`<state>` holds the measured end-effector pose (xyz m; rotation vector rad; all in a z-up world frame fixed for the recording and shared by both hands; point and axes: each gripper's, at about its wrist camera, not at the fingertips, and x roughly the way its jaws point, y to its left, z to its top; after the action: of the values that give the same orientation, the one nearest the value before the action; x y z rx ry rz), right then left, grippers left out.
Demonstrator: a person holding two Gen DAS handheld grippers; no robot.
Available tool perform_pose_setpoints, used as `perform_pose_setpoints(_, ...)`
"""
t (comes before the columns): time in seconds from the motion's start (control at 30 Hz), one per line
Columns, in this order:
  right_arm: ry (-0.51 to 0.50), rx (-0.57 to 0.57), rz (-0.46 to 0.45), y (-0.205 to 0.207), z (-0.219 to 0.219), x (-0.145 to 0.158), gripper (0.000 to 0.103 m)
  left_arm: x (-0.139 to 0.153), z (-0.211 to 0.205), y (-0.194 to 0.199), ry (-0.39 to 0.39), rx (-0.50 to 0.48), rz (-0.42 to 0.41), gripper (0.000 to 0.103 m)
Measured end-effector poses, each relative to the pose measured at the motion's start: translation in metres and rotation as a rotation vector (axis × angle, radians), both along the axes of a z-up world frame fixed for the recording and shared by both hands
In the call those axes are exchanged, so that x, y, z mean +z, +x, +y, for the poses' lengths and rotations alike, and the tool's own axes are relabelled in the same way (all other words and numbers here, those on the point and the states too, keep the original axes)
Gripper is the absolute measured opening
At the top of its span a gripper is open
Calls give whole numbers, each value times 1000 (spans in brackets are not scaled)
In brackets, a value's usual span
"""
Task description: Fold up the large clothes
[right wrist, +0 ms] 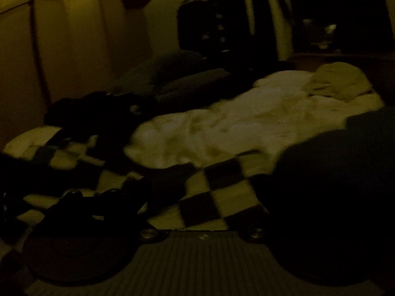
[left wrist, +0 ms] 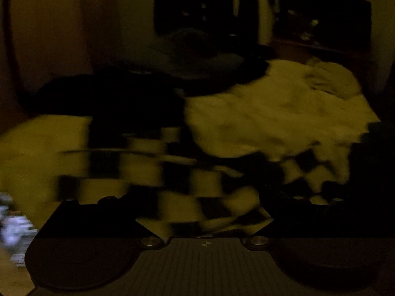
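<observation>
The room is very dark. A black-and-pale checkered cloth [left wrist: 158,172] lies spread on the bed, blurred by motion. My left gripper [left wrist: 205,212] hangs just over it, open, fingers far apart and nothing pinched; the cloth shows in the gap between them. In the right wrist view the same checkered cloth [right wrist: 212,194] runs across the gap of my right gripper [right wrist: 205,207]. Its left finger [right wrist: 98,204] stands far out to the side. A dark mass [right wrist: 333,172] hides its right finger.
A pale fluffy cover [left wrist: 271,118] [right wrist: 234,128] lies over the bed behind the cloth, with a crumpled light cloth [right wrist: 340,81] on its far end. Dark clothes [right wrist: 93,108] and pillows [right wrist: 177,79] lie at the back left. A dark window [left wrist: 197,7] is behind.
</observation>
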<state>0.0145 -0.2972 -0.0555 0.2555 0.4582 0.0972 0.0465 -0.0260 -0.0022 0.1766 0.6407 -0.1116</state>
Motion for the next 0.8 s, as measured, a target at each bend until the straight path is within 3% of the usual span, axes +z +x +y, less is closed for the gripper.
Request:
perform_pose_setpoints(0.1, 23, 71, 32, 1, 9, -2, 93, 1, 39, -22, 50, 108, 1, 103)
perform_pose_setpoints(0.27, -10, 103, 112, 3, 24, -9, 93, -15, 59, -57, -16, 80, 74, 103)
perform_pose_setpoints(0.4, -48, 123, 113, -8, 33, 8, 94, -26, 40, -78, -25, 21, 54, 103)
perform_pose_setpoints(0.5, -90, 167, 101, -18, 44, 25, 97, -34, 20, -96, -43, -50, -4, 103)
perform_pose_setpoints(0.6, -151, 193, 69, -29, 59, 31, 102, -67, -4, -94, -5, -94, -48, 103)
perform_pose_setpoints(0.67, -170, 189, 97, -26, 64, 22, 102, -93, -17, -90, 60, -83, -73, 103)
perform_pose_setpoints(0.7, -168, 186, 133, -23, 64, 15, 102, -97, -21, -86, 80, -96, -29, 103)
perform_pose_setpoints(0.8, -116, 161, 233, -15, 59, -5, 102, -94, -14, -88, 66, -107, -20, 103)
